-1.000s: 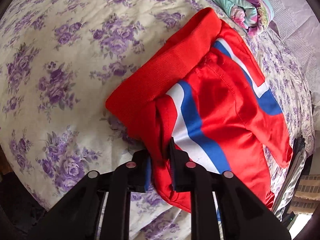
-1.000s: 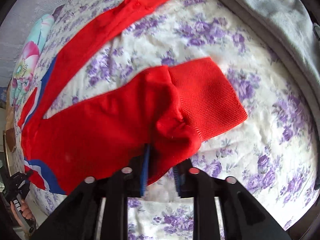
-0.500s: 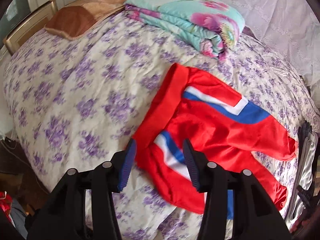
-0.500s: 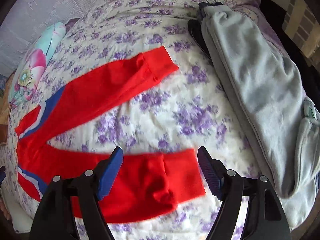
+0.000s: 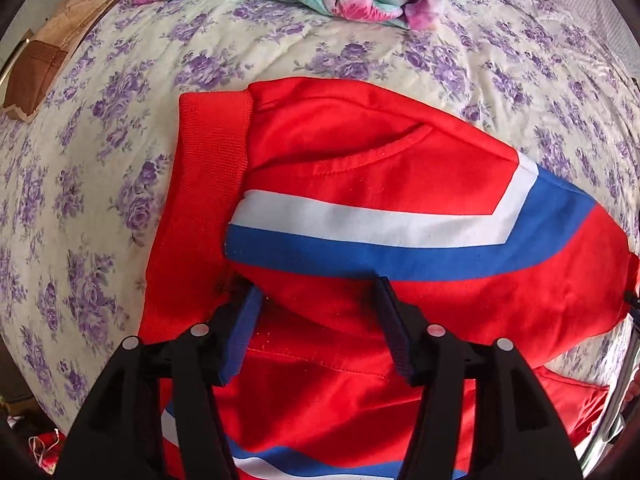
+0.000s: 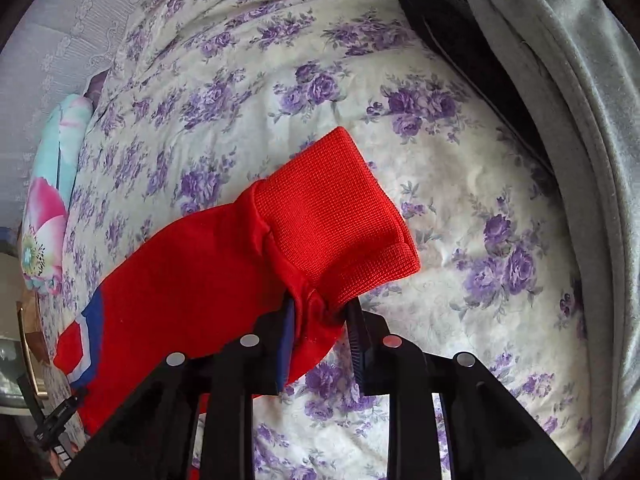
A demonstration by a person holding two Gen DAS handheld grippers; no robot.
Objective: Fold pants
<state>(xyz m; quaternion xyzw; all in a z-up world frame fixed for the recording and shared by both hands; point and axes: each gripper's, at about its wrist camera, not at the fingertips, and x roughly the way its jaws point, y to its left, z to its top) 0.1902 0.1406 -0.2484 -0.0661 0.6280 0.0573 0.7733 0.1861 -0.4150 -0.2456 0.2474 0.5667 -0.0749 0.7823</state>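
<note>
Lying folded lengthwise on the floral bedspread (image 5: 360, 52), the red pants (image 5: 360, 168) are being handled at both ends.

The left gripper (image 5: 316, 316) is hovering with fingers spread apart over the waistband end, gripping nothing, while the right gripper (image 6: 320, 320) is pinching bunched fabric beside the ribbed cuff (image 6: 336, 208). A grey garment (image 6: 560, 100) is lying near the bed's edge.

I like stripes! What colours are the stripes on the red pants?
White and blue stripes, clearest in the left wrist view.

Red pants (image 5: 360, 152) with white and blue stripes lie folded lengthwise on the floral bedspread (image 5: 100, 140).
</note>
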